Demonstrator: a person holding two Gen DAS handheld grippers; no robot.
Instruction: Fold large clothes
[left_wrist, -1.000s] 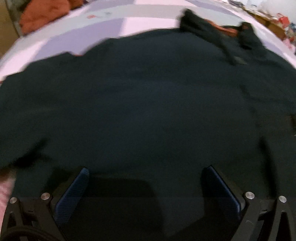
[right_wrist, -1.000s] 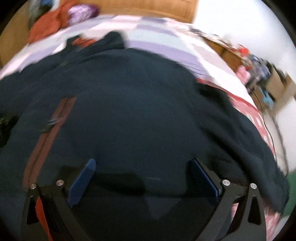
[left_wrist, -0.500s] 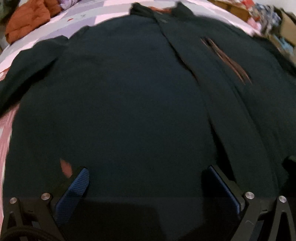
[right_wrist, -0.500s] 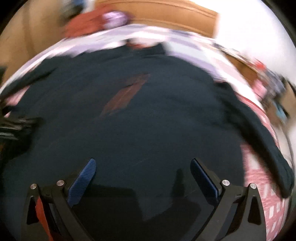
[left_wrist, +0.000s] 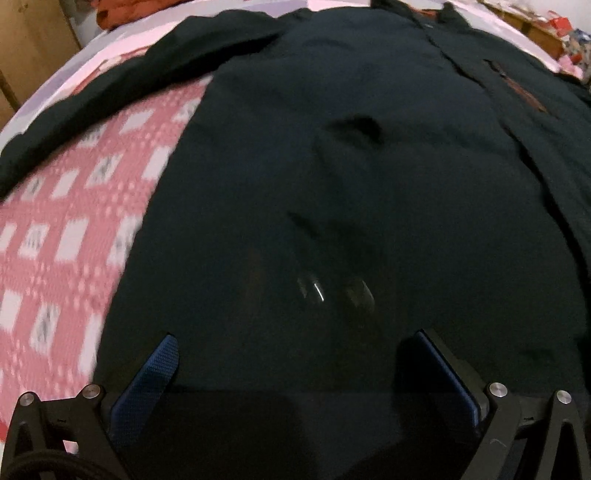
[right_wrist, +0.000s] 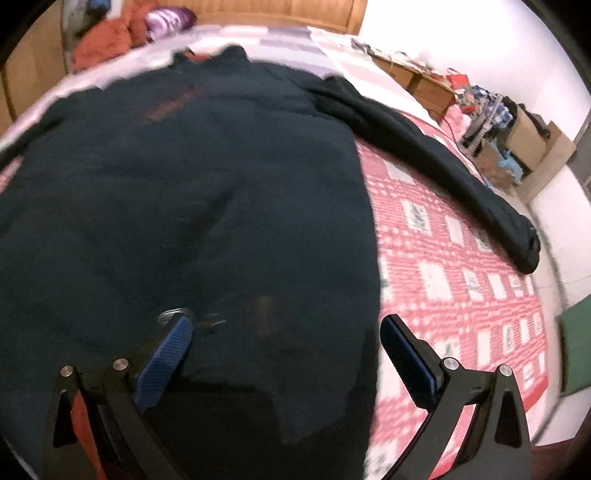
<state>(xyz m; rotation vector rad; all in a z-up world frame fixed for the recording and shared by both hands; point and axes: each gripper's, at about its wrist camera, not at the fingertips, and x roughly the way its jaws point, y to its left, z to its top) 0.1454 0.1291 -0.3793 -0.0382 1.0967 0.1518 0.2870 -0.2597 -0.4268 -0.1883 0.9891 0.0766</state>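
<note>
Big dark coat (left_wrist: 332, 166) spread flat on the bed (left_wrist: 66, 229), front side up, zip strip (left_wrist: 524, 92) showing brown near the collar. Hem close in at 6 o'clock, collar far off at 12 o'clock, so long way runs straight away from both tongs. Left tongs (left_wrist: 295, 354) wide open, holding nothing, low over the hem part of the coat, a bit left of its middle. Right tongs (right_wrist: 284, 336) wide open too, holding nothing, low over the hem near the coat's right edge, left pad (right_wrist: 166, 362) over cloth, right pad (right_wrist: 410, 362) over the pink checked cover. One sleeve (left_wrist: 92, 99) lying out toward 10 o'clock in the left view, well apart from the left tongs. Other sleeve (right_wrist: 436, 162) lying out toward 2 o'clock in the right view, cuff far out on the cover, well apart from the right tongs. Small shiny bit on the cloth just by the right tongs, too blurred to name. Folding not yet begun, by the look of it. Likely next: bring a sleeve in across the body, left tongs nearer the left one, right tongs nearer the right one. Orange clothes (right_wrist: 107, 37) heaped by the headboard at 11 o'clock, out of the way.
</note>
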